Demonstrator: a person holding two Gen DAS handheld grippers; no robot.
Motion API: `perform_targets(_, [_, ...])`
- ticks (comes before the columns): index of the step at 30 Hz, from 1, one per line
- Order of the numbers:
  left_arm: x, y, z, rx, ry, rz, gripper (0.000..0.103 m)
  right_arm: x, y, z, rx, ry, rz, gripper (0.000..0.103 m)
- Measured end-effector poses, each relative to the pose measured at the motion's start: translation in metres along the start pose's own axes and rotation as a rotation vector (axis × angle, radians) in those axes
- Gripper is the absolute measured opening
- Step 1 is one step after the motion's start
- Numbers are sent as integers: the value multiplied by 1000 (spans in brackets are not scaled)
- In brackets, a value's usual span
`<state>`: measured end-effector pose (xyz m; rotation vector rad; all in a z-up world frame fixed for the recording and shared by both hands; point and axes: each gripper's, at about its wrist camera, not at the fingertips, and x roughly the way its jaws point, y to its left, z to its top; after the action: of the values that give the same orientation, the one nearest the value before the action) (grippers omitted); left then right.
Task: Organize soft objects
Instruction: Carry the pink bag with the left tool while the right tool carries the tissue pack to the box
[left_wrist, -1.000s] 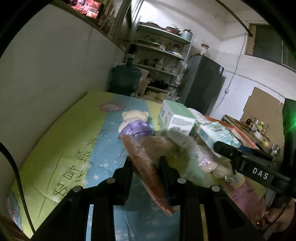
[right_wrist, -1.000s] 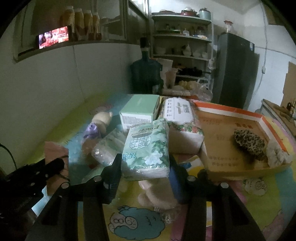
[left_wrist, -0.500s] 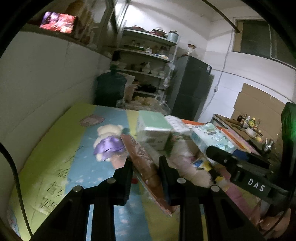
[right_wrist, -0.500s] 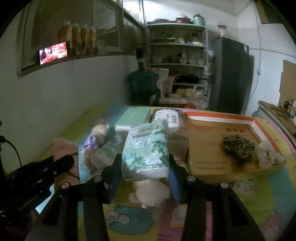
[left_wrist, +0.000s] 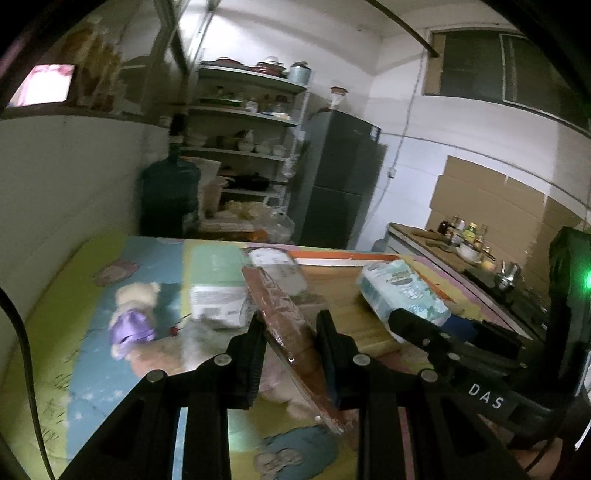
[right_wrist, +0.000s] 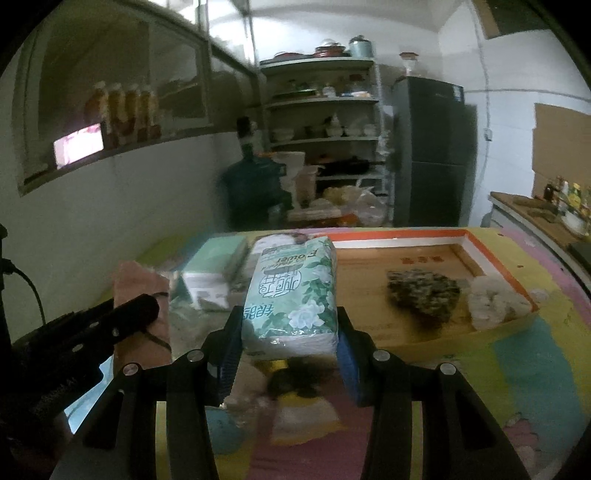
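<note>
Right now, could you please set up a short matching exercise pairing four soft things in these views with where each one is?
Things:
1. tissue pack
2. brown packet
3. leopard-print cloth
4. bear in purple dress

Places:
A. lying on the mat
B. in the right gripper
C. inside the tray
D. in the left gripper

Pairs: 1-B, 2-D, 3-C, 4-A

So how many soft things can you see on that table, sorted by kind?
Tissue packs: 2
Tissue boxes: 1
Plush toys: 1
Brown plastic-wrapped packets: 1
Leopard-print pieces in the tray: 1
White fluffy pieces in the tray: 1
Total: 7
</note>
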<state>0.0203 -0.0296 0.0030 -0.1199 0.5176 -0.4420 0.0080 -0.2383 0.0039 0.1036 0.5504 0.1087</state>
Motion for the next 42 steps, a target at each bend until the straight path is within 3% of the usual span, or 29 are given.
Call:
perform_targets(23, [77, -90, 43, 61, 43, -98, 28, -16, -109, 29, 66, -77, -142, 48])
perform_targets(42, [168, -137, 79, 71, 89, -48, 28, 13, -191, 56, 88, -55, -144, 48])
